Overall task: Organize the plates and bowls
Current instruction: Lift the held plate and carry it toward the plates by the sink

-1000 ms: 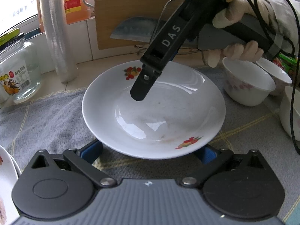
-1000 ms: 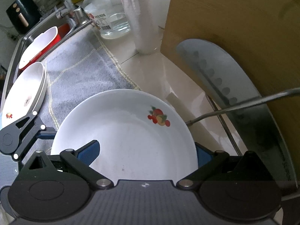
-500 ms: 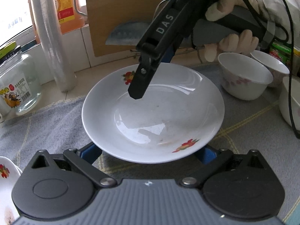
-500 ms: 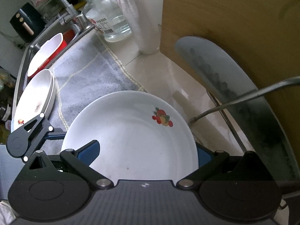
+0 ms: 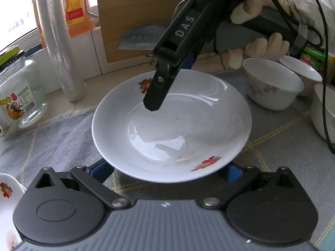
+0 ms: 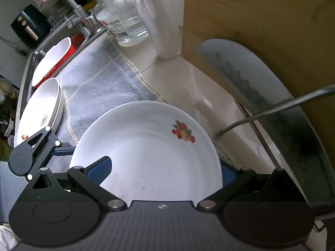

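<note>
A white deep plate (image 5: pixel 171 125) with fruit prints is held above the grey cloth (image 5: pixel 52 138). It also shows in the right wrist view (image 6: pixel 146 152). My left gripper (image 5: pixel 167 173) has its blue fingers under the plate's near rim, wide apart. My right gripper (image 6: pixel 163 173) is at the plate's far rim, one finger (image 5: pixel 156 96) over the inside and one below it; in its own view the fingers (image 6: pixel 98 170) stand wide apart. Whether they pinch the rim I cannot tell. Stacked white plates (image 6: pixel 41 106) lie left by the sink. White bowls (image 5: pixel 272 85) stand right.
A glass jar (image 5: pixel 18 92), a stack of plastic cups (image 5: pixel 60 41) and an oil bottle (image 5: pixel 77 10) stand at the back. A wooden board (image 6: pixel 261 31) with a cleaver (image 6: pixel 261 96) leans there. The sink (image 6: pixel 52 48) holds a red basin.
The plate has risen a little off the cloth and shifted towards the left, with both grippers staying at its rim.
</note>
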`<state>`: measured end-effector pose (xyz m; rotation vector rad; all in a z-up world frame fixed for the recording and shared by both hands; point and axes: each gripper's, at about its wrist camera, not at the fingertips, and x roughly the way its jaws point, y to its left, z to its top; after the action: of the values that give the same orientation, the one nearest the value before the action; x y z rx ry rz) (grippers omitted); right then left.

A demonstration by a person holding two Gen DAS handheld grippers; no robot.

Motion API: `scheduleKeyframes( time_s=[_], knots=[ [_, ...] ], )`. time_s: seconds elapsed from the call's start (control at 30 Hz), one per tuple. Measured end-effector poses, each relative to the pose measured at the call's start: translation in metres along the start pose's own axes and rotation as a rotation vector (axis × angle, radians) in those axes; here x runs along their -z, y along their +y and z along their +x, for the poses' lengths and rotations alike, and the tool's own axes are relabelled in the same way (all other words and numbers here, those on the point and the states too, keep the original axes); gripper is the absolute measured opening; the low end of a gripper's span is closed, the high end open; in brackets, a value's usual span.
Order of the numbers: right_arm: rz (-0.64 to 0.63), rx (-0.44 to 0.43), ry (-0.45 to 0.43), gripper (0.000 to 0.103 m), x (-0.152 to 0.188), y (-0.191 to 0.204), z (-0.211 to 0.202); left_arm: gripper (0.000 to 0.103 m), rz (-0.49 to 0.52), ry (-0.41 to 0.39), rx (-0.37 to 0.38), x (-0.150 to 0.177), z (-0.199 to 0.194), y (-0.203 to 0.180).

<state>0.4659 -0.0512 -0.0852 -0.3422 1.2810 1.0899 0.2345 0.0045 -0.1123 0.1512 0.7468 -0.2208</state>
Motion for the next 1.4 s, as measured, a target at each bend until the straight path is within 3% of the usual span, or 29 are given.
scheduleKeyframes(
  time_s=[0.6, 1.4],
  knots=[
    [-0.033, 0.005, -0.030, 0.103, 0.016, 0.033, -0.023, 0.102, 0.013, 0.022, 0.001, 0.002, -0.028, -0.002],
    [-0.055, 0.033, -0.072, 0.103, 0.058, 0.121, -0.054, 0.102, 0.005, 0.041, 0.032, 0.033, -0.104, -0.010]
  ],
)
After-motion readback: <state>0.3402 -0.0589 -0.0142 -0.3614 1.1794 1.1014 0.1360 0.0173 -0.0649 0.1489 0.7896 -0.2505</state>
